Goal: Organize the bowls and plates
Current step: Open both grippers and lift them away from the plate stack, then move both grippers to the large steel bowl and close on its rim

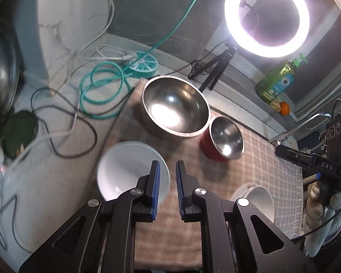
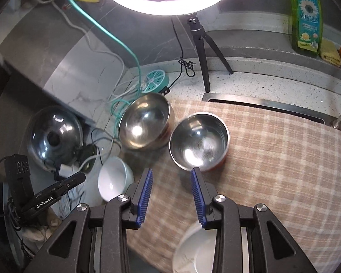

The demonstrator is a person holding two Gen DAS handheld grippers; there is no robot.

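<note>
Left tool (image 1: 167, 182) parted, empty, beside white bowl (image 1: 125, 170); right tool (image 2: 171, 190) wide, empty.

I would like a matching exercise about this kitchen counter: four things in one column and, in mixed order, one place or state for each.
Things
1. large steel bowl
2. small steel bowl with red outside
3. white ceramic bowl
4. green dish soap bottle

Places or states
A. on the ledge beside an orange fruit
B. at the checked cloth's left edge, just ahead of the left gripper
C. nearest the teal round power strip
D. right of the large bowl, on the cloth

Pairs: 1-C, 2-D, 3-B, 4-A
</note>
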